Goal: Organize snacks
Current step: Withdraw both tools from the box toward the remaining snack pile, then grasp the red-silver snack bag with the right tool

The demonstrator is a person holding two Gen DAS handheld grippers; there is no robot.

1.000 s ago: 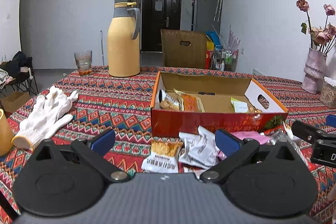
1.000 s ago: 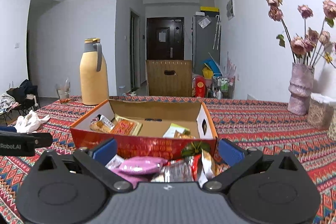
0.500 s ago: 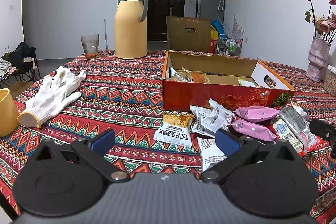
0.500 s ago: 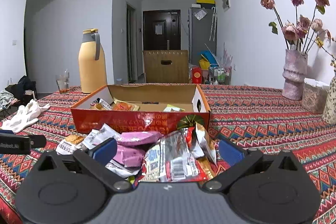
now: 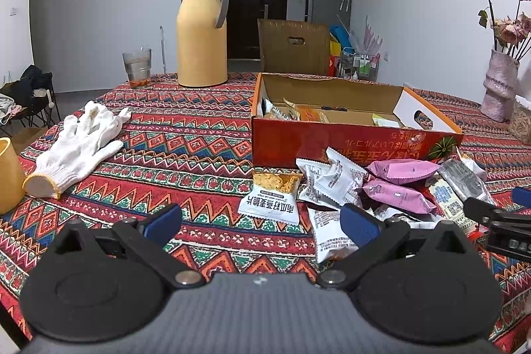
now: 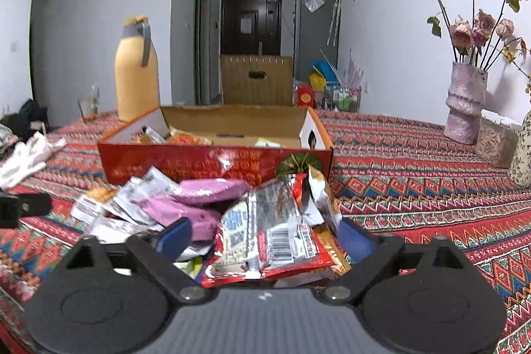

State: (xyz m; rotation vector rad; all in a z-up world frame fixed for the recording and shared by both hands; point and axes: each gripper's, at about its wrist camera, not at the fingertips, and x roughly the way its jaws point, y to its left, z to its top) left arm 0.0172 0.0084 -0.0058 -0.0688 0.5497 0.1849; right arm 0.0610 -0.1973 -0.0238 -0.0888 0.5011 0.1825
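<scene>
A pile of snack packets lies on the patterned tablecloth in front of an open red cardboard box point(image 5: 351, 143) point(image 6: 215, 163) that has a few snacks inside. My left gripper point(image 5: 262, 223) is open, low over the cloth, just short of a white packet with an orange picture point(image 5: 270, 196). White packets point(image 5: 332, 181) and pink packets point(image 5: 400, 170) lie to its right. My right gripper point(image 6: 264, 238) has its jaws closing around a silver and red packet point(image 6: 275, 228) on top of the pile. The pads do not visibly press on it.
A yellow thermos jug point(image 5: 202, 35) and a glass point(image 5: 137, 68) stand at the table's far left. White gloves point(image 5: 79, 145) and a yellow cup point(image 5: 8, 175) lie at the left edge. At the right stand a vase of dried roses point(image 6: 464, 105) and a woven basket point(image 6: 496, 141).
Both grippers have sunk toward the snack pile, so more of it shows. The right gripper's fingers have drawn closer together on either side of the silver and red packet.
</scene>
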